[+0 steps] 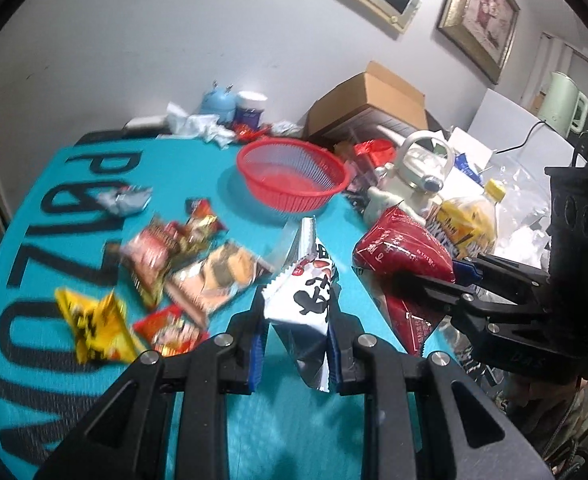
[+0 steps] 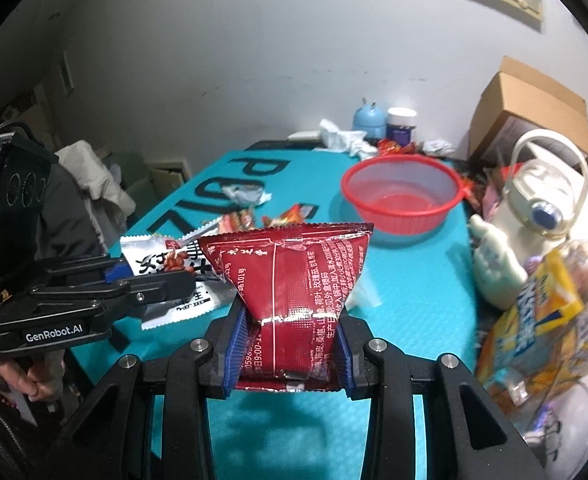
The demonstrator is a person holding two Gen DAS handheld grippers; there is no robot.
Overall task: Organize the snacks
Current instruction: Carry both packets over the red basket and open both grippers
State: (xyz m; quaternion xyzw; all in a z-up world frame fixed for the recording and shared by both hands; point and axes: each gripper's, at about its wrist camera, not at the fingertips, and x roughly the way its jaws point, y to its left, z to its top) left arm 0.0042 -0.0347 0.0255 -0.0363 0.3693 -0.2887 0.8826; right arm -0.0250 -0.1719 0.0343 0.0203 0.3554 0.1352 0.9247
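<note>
Crinkly foil, light and slippery, called for mid-body pinches: the left gripper (image 1: 296, 316) clenched a white snack packet (image 1: 306, 296) and the right gripper (image 2: 289, 344) a dark-red sachet (image 2: 294, 276), both aloft near the empty red basket (image 2: 402, 192).
</note>
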